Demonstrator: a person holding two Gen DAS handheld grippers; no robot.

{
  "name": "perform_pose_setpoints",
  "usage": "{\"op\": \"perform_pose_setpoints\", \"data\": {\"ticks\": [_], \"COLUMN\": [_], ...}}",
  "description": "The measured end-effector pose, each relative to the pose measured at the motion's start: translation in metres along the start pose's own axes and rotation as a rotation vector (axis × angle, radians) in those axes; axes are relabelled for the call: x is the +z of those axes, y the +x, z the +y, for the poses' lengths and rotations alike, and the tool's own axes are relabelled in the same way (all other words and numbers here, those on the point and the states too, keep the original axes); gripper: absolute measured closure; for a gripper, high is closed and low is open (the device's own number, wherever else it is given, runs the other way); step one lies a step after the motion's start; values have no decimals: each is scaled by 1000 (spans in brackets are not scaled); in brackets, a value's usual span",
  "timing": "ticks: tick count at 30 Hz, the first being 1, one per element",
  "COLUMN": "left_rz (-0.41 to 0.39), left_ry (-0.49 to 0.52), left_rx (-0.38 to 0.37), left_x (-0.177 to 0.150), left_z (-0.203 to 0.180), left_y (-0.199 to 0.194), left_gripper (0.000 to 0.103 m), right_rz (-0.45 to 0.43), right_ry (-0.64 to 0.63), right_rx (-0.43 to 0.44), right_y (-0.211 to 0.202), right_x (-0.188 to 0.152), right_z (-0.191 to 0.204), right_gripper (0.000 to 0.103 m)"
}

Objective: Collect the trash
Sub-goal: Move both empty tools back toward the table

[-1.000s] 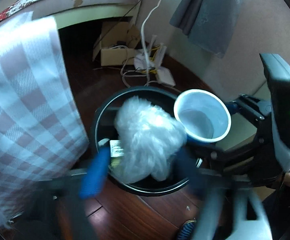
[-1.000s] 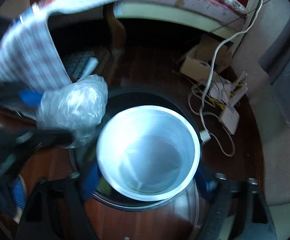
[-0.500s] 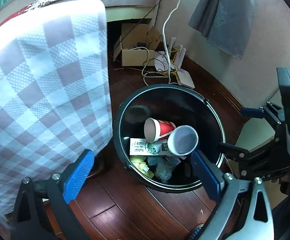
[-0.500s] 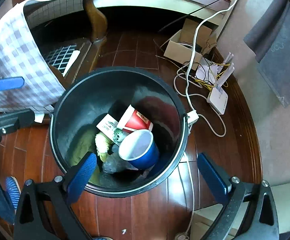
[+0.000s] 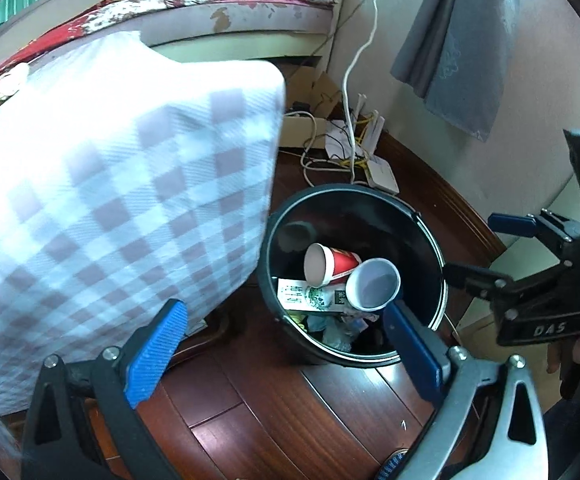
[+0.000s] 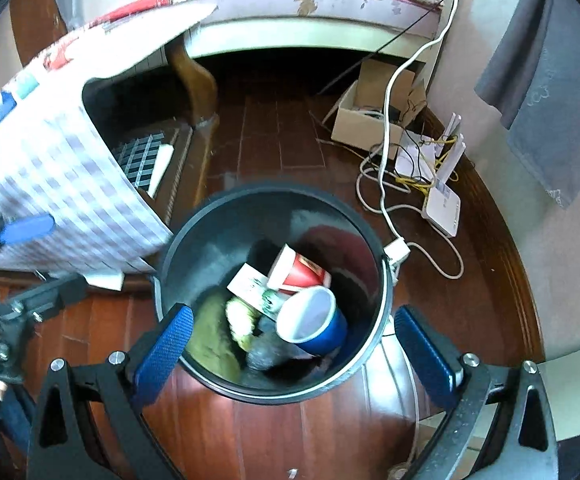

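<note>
The black bin [image 6: 369,236] stands on the wooden floor [image 6: 274,436] and serves as the reference point. Inside it lie a red paper cup [image 6: 303,272], a blue cup [image 6: 313,322] on its side with the white interior facing up, a white-and-green carton [image 6: 256,288], and crumpled wrappers [image 5: 335,330].

Left gripper [image 5: 286,364]: above the bin's near rim, jaws wide apart, having just been opening, nothing between them. Right gripper [image 6: 293,356]: above the bin, jaws wide apart, empty.

A checked cloth [image 5: 122,208] hangs left of the bin. Beyond the bin lie a cardboard box [image 6: 365,124], white cables [image 6: 389,128] and a router [image 6: 443,208].
</note>
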State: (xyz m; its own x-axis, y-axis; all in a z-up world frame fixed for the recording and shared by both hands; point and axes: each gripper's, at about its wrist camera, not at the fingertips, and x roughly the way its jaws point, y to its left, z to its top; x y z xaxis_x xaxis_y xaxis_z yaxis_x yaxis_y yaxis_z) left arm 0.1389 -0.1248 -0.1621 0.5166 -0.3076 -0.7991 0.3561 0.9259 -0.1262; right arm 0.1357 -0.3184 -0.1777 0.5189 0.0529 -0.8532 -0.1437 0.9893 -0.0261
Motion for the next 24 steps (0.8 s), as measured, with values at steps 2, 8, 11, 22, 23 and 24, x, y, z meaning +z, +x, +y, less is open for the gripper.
{"op": "perform_pose_setpoints", "data": {"ticks": [2, 8, 11, 22, 23, 24], "left_rz": [-16, -61, -92, -177, -186, -191], "left_ry": [-12, -27, -41, -104, -111, -115], "left_rx": [7, 41, 56, 130, 139, 145], "left_x": [0, 3, 5, 3, 3, 3], "left_z": [4, 15, 23, 59, 64, 66], "left_y": [-11, -41, -57, -103, -108, -110], "left_gripper": [4, 4, 3, 3, 3, 3], "right_rz": [-26, -99, -121, -216, -227, -239], "right_ry": [14, 17, 13, -27, -31, -34], "right_rx": [8, -33, -38, 24, 31, 39], "right_y": [-11, -36, -44, -79, -81, -84], "right_x": [3, 8, 11, 33, 37, 41], "right_z": [5, 26, 35, 80, 85, 90], "right_gripper": [1, 1, 1, 1, 1, 1]}}
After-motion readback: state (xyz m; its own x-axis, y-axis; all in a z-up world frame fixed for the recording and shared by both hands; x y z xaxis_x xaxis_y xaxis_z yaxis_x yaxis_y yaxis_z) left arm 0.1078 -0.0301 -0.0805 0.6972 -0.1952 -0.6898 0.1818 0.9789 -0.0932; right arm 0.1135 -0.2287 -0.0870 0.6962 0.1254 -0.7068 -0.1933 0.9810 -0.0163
